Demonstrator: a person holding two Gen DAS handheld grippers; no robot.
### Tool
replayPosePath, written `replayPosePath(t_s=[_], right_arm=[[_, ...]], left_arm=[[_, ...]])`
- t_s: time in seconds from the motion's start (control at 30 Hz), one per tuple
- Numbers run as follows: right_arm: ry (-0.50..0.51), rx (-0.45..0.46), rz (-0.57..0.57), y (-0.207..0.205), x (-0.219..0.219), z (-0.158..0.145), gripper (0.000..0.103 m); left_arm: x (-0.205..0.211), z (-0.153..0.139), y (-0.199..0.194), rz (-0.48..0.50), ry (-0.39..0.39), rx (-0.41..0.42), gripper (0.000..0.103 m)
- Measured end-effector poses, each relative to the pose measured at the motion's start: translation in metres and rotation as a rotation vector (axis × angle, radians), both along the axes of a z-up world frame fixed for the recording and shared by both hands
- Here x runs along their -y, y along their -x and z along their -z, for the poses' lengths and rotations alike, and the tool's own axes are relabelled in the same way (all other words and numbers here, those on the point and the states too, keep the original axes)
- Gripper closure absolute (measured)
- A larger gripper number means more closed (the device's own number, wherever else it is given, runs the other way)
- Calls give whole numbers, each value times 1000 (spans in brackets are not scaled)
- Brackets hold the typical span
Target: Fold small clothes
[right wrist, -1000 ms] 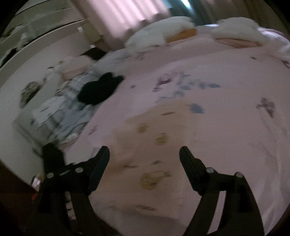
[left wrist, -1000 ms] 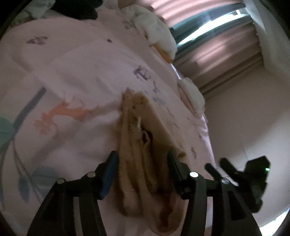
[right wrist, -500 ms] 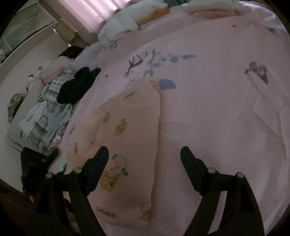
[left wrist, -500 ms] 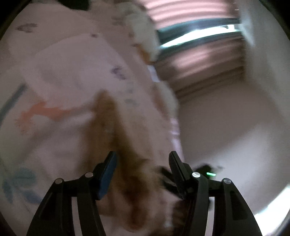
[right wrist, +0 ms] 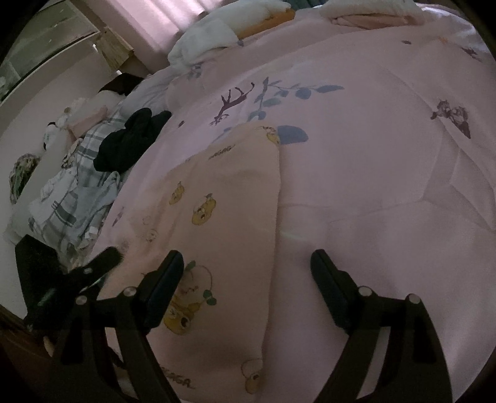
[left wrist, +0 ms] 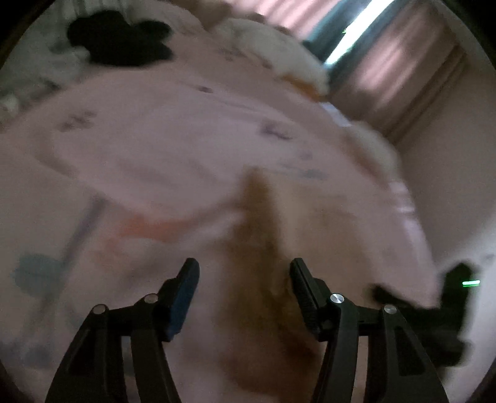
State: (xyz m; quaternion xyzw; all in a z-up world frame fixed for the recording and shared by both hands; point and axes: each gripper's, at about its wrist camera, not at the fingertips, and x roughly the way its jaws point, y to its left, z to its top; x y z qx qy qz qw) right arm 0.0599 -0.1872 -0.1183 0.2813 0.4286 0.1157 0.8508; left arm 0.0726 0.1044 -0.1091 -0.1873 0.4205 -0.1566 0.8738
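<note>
A small peach garment with yellow bear prints (right wrist: pixel 223 223) lies flat on the pink bedspread (right wrist: pixel 372 155). In the blurred left wrist view it shows as a tan strip (left wrist: pixel 257 248) running away between my fingers. My left gripper (left wrist: pixel 245 279) is open just above its near end. My right gripper (right wrist: pixel 246 266) is open and empty over the garment's right edge. The left gripper also shows in the right wrist view (right wrist: pixel 77 272), at the garment's left side.
A black garment (right wrist: pixel 130 142) and plaid clothes (right wrist: pixel 71 204) lie at the bed's left side. White pillows (right wrist: pixel 223 31) and folded pink cloth (right wrist: pixel 372 15) sit at the far end. Curtains and a window (left wrist: pixel 356 40) stand behind the bed.
The bunched garment now lies spread flat. The left gripper swung across and now looks over the bed; the right gripper moved closer over the garment's right edge.
</note>
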Motion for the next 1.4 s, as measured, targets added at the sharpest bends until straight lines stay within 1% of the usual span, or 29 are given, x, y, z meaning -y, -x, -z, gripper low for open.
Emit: replayPosePath(t_s=[0.03,0.13,0.23,0.3,0.37,0.43,0.47,0.5,0.53,0.57,0.6,0.63,0.67,0.73,0.83,1.0,1.1,1.23,1.27,1.37,1.4], right_arm=[[3,2,1,0,-1,0,16],[16,2,-2,-3,-3,0,14],[26,6,-3,-4,-5,0,12],[26,11,-1,-4,-6,0,12],[28,17,-1,-4,-7,1,12],[31,26,-7,-4,-10,1,12],[27,33,-12,-5,-11,1,12],[13,40,-24,-5,-13,1,16],[-4,44,-38,-5,-15,2,24],[-20,45,-51,-6,-17,3,29],[-21,43,-55,-7,-19,4,37],[-14,47,-55,-8,-20,6,43],[-10,54,-50,-7,-21,6,46],[-5,64,-45,-6,-22,7,57],[-14,79,-32,-4,-21,7,65],[2,97,-42,-4,-22,5,71],[5,113,-32,-2,-21,2,76],[41,146,-41,-3,-24,-11,80],[45,157,-43,-2,-23,-15,81],[51,199,-48,-2,-18,-35,81],[47,213,-47,-2,-14,-44,81]], left_arm=[[0,3,0,17,9,-3,44],[-3,3,-1,53,71,-14,44],[-9,8,-5,87,174,-50,44],[-6,14,-8,142,263,-94,44],[1,13,-6,192,293,-119,44],[9,13,-6,193,271,-112,44],[15,13,-6,200,246,-101,44],[20,12,-6,201,219,-91,44],[24,11,-5,193,196,-82,47],[29,11,-5,180,166,-69,50],[34,11,-4,169,132,-57,57],[38,12,-5,168,110,-46,60],[42,11,-5,168,87,-31,61],[46,11,-4,160,72,-23,66],[45,12,-2,146,70,-16,70],[46,14,-3,142,54,4,71],[47,11,-2,140,44,19,72],[54,-3,0,142,15,69,76],[56,-7,1,136,19,86,77],[62,-21,0,139,41,90,77],[65,-31,0,140,44,108,77]])
